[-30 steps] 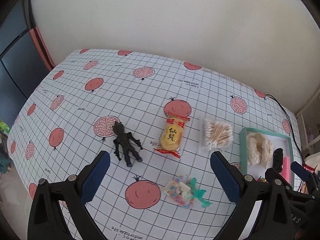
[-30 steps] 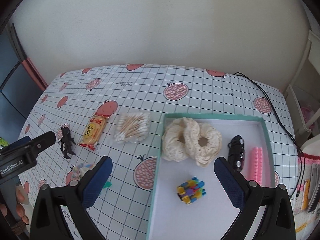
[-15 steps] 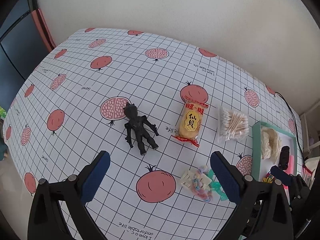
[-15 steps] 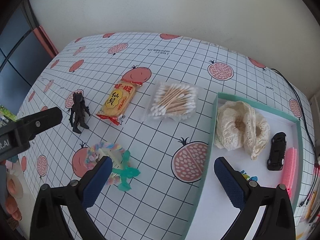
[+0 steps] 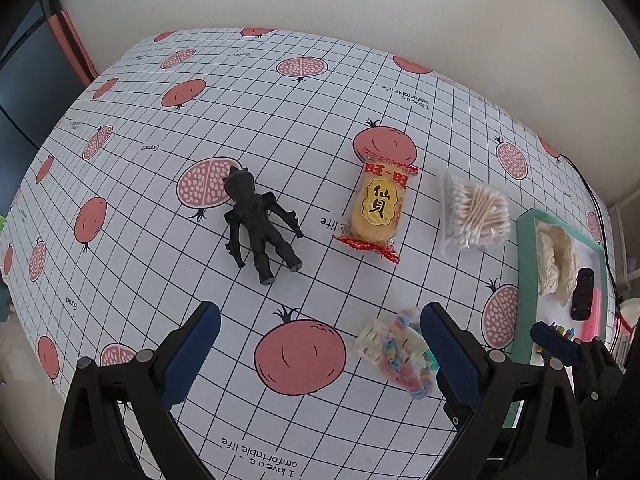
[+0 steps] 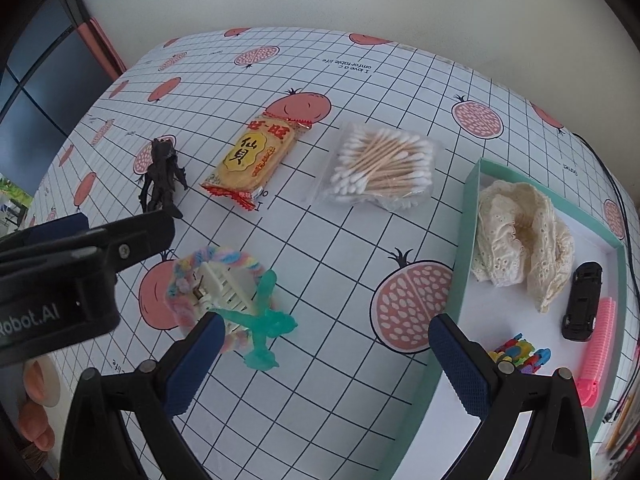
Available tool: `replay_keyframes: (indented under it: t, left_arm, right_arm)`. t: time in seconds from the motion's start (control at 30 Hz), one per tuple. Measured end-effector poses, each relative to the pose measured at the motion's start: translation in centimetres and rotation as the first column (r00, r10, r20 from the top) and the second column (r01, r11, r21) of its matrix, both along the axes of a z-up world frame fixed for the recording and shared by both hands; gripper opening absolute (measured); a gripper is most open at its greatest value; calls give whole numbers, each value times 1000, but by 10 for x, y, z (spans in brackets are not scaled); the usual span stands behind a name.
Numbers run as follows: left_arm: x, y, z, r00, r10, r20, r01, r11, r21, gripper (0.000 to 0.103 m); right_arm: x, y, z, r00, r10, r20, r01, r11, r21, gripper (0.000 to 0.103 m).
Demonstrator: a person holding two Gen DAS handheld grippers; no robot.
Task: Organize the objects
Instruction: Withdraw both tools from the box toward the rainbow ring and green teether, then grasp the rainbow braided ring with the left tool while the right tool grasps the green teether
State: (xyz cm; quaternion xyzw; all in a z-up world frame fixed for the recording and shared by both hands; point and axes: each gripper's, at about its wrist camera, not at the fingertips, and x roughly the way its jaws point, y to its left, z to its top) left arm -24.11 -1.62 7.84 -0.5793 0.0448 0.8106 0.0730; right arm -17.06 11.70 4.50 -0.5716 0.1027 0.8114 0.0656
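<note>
Right wrist view shows the right gripper (image 6: pixel 320 354) with its fingers spread wide and holding nothing, hovering over the pomegranate-print tablecloth (image 6: pixel 360 64) between the teal tray (image 6: pixel 468 216) and a small pile: a white hair claw (image 6: pixel 224 286) tangled with a pastel scrunchie (image 6: pixel 218 258) and a teal jelly figure (image 6: pixel 266 320). The tray already holds a cream lace piece (image 6: pixel 520 236), a black toy car (image 6: pixel 582 300), a pink comb (image 6: pixel 600 344) and coloured blocks (image 6: pixel 520 354), so I'd judge it the collecting spot. Out on the cloth lie the black action figure (image 5: pixel 258 224), the rice cracker packet (image 5: pixel 378 208) and the bag of cotton swabs (image 5: pixel 474 212). The left gripper (image 5: pixel 318 348) is equally wide and empty, aimed towards the figure, probably its next pick.
</note>
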Motion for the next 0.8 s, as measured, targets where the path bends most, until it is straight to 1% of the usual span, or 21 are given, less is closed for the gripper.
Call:
replay_keyframes:
  t: [0.2, 0.37, 0.53, 0.6, 0.73, 0.8]
  left_arm:
    - [1, 4, -4, 1000, -13, 11, 13, 1000, 0, 100]
    - [1, 6, -8, 1000, -19, 23, 19, 1000, -3, 100]
    - [2, 6, -8, 999, -28, 26, 28, 1000, -4, 100]
    - [3, 7, -8, 999, -35, 26, 35, 999, -6, 100]
    - [5, 11, -8, 998, -53, 26, 54, 999, -8, 99]
    - [5, 12, -8, 998, -58, 27, 58, 998, -3, 99]
  right_arm:
    - [-3, -4, -11, 1000, 15, 21, -15, 1000, 1, 102]
    - [-2, 2, -10, 1000, -8, 10, 8, 1000, -4, 101]
    - [3, 16, -7, 999, -53, -7, 53, 999, -13, 99]
    - [5, 20, -6, 998, -68, -16, 68, 997, -25, 96]
    - [6, 21, -6, 997, -68, -21, 67, 997, -24, 94]
    - [6, 24, -6, 996, -83, -24, 83, 996, -22, 88]
